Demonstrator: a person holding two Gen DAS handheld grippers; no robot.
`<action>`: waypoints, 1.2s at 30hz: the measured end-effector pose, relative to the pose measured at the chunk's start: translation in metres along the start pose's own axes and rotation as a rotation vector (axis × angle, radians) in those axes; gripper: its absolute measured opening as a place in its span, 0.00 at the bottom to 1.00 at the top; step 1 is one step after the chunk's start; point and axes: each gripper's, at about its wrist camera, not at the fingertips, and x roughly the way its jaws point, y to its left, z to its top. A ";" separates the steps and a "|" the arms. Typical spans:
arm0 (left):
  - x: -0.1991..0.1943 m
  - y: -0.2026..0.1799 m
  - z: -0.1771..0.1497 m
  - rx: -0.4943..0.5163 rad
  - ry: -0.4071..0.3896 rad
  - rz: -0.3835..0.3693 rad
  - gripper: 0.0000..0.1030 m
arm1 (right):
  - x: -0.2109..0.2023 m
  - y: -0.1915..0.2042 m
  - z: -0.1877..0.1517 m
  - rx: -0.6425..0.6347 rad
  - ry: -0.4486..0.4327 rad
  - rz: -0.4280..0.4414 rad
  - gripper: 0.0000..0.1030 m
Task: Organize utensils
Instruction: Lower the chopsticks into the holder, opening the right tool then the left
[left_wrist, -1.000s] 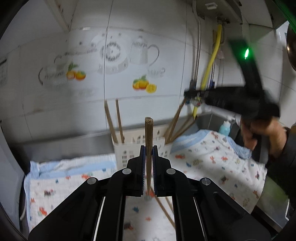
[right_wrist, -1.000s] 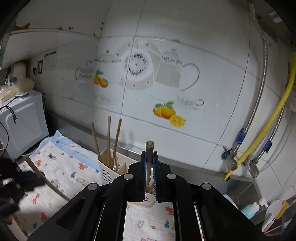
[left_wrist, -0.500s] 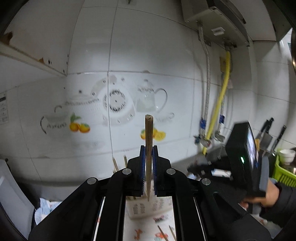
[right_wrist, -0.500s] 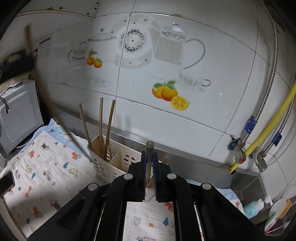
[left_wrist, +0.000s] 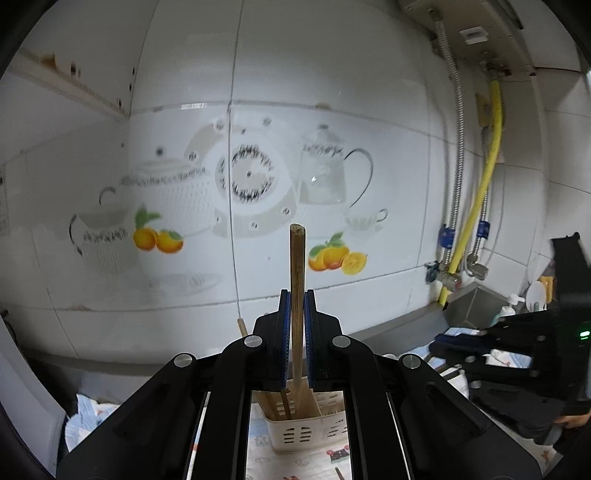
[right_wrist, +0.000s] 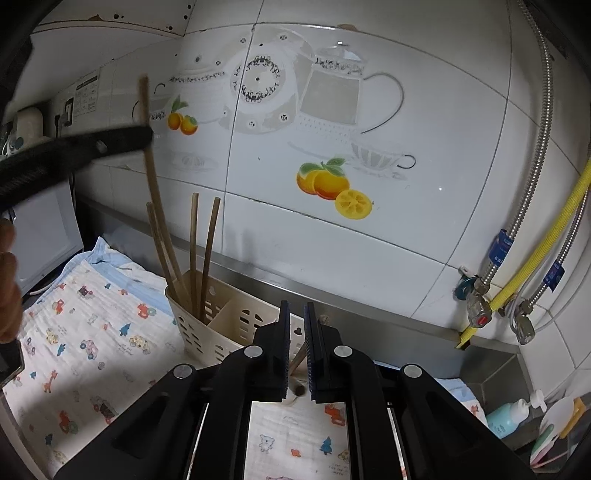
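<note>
So the job looks well under way but not finished. The left gripper is clamped on a wooden chopstick, which stands upright between the blue pads; seen from the right wrist, its lower end dips into the left compartment of the cream slotted utensil holder, though whether it touches the bottom cannot be told. Three other chopsticks already lean in that same compartment. The right gripper has its jaws slightly parted with nothing pinched between them; just past its tips a chopstick end slants in the right-hand part of the holder, so that side appears to have at least one stick delivered. In the left wrist view the holder sits directly under the held chopstick, with brown sticks visible inside it. The holder stands on a cartoon-print cloth beside the tiled wall. At the bottom edge of the left wrist view a thin brown piece lies on the cloth, probably another chopstick awaiting pickup, though too little of it shows to be sure. My reading: the left stick needs only releasing into its compartment, then any strays on the cloth remain to be gathered.
</note>
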 end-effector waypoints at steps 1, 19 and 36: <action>0.003 0.002 -0.002 -0.009 0.003 0.001 0.06 | -0.001 0.000 0.000 -0.002 -0.005 0.000 0.06; 0.035 0.006 -0.029 -0.011 0.101 0.006 0.06 | -0.043 0.018 -0.036 0.042 -0.058 0.063 0.13; 0.029 0.008 -0.043 -0.015 0.133 0.017 0.14 | -0.057 0.051 -0.142 0.169 0.044 0.110 0.13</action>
